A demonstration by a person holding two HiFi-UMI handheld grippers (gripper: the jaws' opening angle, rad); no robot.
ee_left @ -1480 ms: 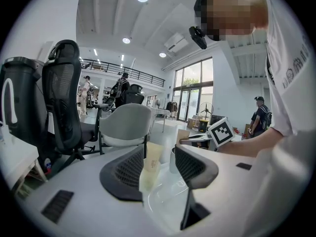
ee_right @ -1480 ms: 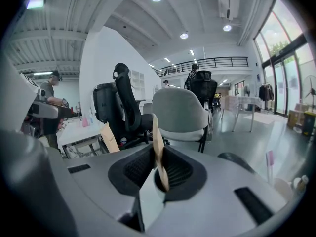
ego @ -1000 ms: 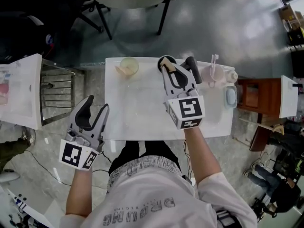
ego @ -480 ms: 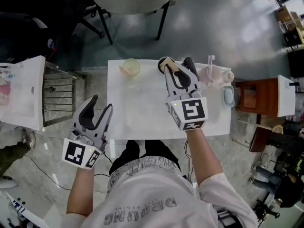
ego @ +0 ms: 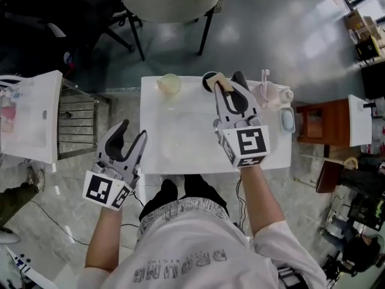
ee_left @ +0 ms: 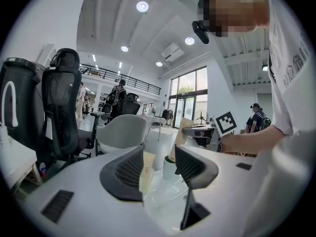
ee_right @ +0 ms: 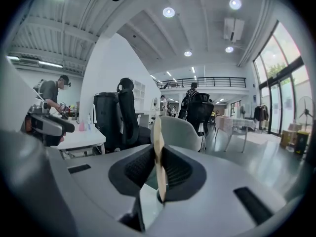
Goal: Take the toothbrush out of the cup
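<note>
A dark cup (ego: 209, 79) stands at the far edge of the white table (ego: 180, 137). My right gripper (ego: 230, 84) hovers over it, shut on a flat tan toothbrush (ego: 221, 80). In the right gripper view the handle (ee_right: 158, 142) stands upright, pinched between the pads. From the left gripper view, the toothbrush (ee_left: 181, 138) slants up out of the cup (ee_left: 169, 168), its lower end still at the cup's mouth. My left gripper (ego: 133, 132) hangs open and holds nothing, off the table's near left corner.
A pale yellow cup (ego: 169, 83) sits left of the dark cup. At the table's right end are a pink cup with a white toothbrush (ego: 266, 93) and a grey soap dish (ego: 287, 121). A chair (ego: 171, 2) stands beyond the table, and a white shelf unit (ego: 30, 116) at the left.
My right gripper has risen with the toothbrush, drawing it up from the dark cup. The left gripper stays open and has hardly shifted.
</note>
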